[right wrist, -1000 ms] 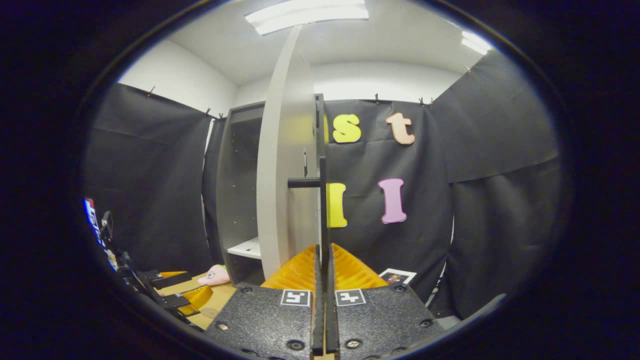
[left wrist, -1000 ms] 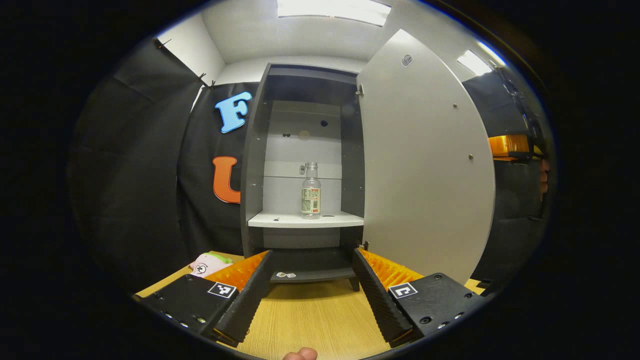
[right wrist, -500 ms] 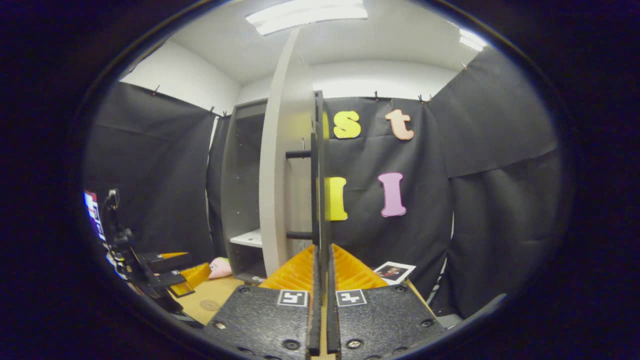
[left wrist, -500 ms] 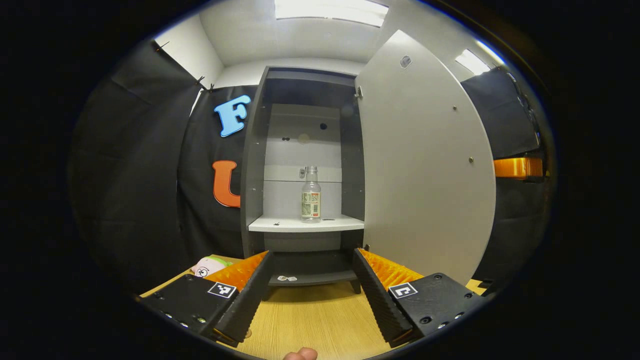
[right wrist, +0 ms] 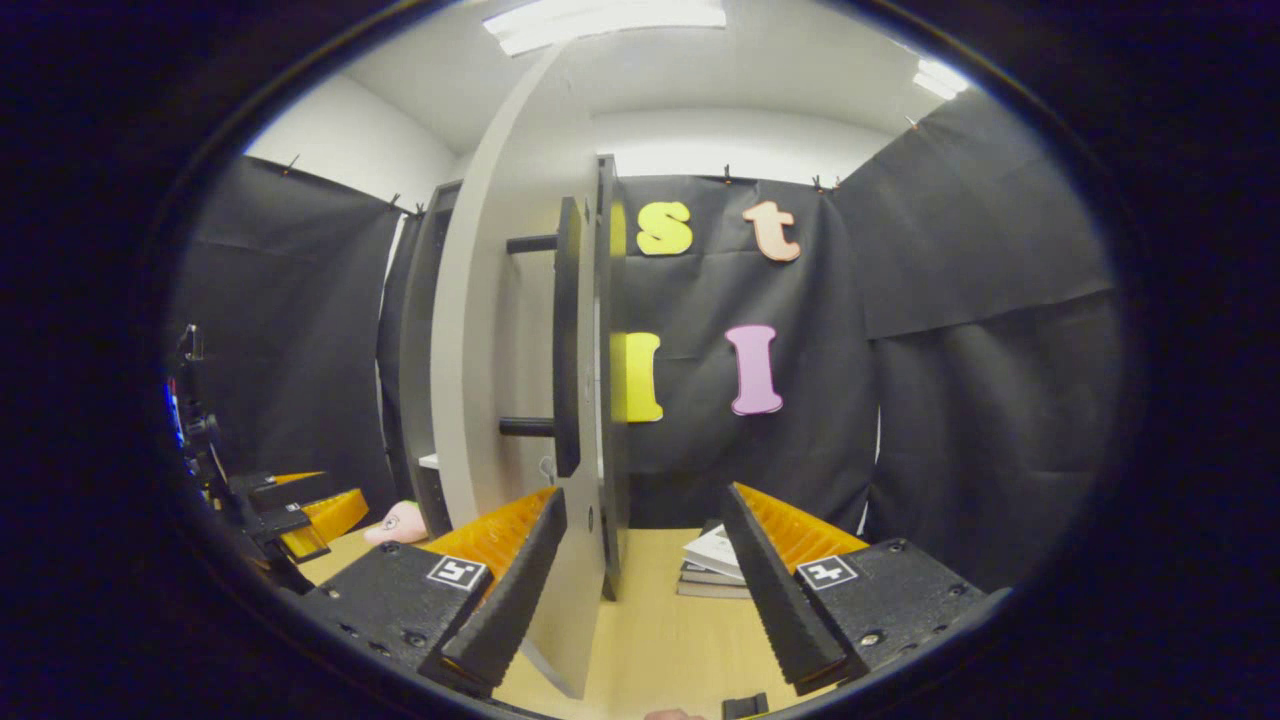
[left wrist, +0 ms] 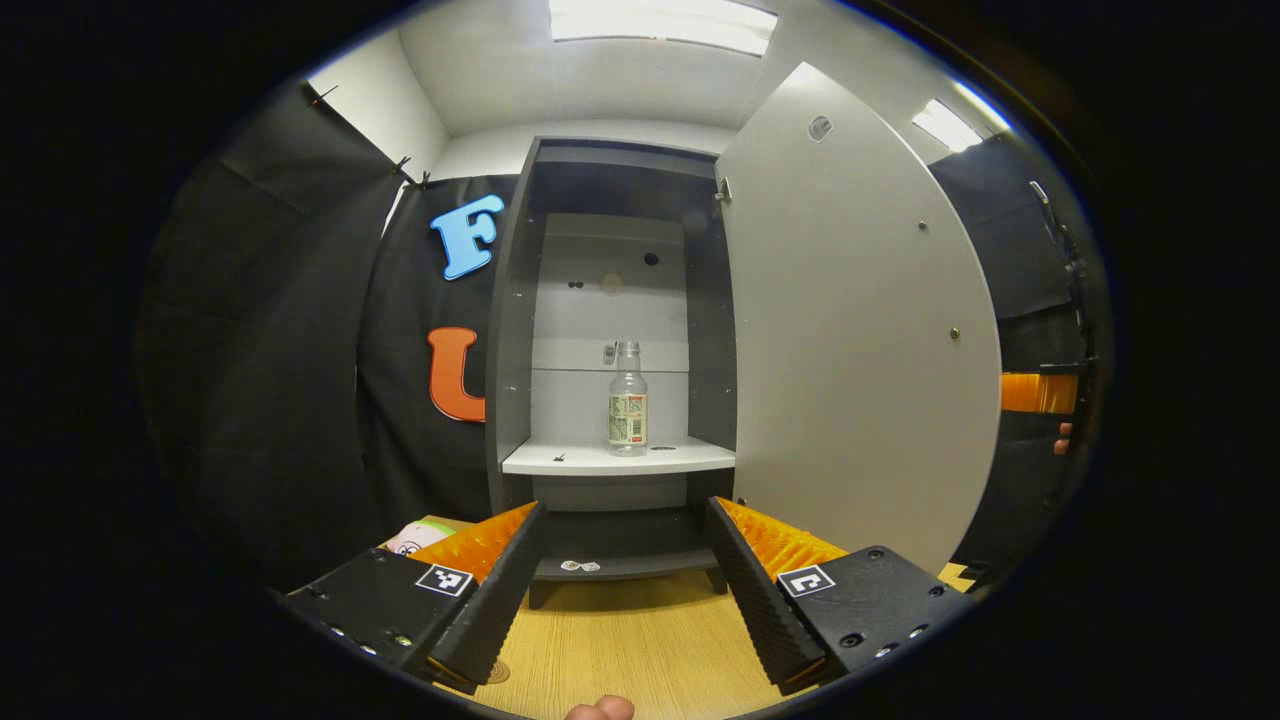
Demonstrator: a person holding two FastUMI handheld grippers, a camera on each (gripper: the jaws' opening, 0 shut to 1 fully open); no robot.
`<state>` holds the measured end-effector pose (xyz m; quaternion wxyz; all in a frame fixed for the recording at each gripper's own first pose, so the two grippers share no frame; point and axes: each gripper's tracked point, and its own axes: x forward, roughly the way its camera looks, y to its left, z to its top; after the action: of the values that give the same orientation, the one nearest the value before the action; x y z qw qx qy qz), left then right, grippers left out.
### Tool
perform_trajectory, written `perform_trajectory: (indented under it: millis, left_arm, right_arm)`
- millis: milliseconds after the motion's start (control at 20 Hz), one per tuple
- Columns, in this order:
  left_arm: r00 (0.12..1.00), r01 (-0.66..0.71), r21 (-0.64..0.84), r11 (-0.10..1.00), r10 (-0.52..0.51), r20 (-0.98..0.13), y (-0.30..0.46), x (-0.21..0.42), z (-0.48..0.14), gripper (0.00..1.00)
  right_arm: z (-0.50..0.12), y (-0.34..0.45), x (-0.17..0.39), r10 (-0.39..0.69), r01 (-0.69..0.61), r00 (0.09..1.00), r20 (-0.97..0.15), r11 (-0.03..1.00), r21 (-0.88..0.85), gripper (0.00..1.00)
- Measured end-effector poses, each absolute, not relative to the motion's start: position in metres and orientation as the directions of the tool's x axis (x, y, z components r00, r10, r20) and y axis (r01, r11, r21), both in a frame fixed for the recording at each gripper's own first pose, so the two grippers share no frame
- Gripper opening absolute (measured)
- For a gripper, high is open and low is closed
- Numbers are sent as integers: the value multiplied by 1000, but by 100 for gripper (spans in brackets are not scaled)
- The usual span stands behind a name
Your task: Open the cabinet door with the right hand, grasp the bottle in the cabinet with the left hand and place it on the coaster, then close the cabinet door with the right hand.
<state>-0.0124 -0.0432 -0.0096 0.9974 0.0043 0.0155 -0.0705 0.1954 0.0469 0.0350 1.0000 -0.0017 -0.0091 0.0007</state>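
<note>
Released since a moment ago: right tongs [right wrist: 640, 590], now spread, off door handle [right wrist: 567, 335]. Left tongs [left wrist: 625, 585] spread, empty, over bench [left wrist: 620, 650]. Bottle [left wrist: 628, 400] upright on cabinet shelf [left wrist: 570, 459]. Likely light, thin-walled, slick; best gripped mid-body at label.

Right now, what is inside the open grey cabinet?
On the white middle shelf of the grey cabinet stands one clear plastic bottle with a label, upright. Two small stickers lie on the dark bottom shelf. The left tongs hide part of that bottom shelf.
</note>
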Motion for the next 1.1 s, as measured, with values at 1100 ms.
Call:
perform_trajectory:
  millis: [1100]
  left_arm:
    - [965,256,12,967,-256,62,-90,255,79,94]
  right_arm:
    - [30,38,213,-42,41,998,46,999,30,99]
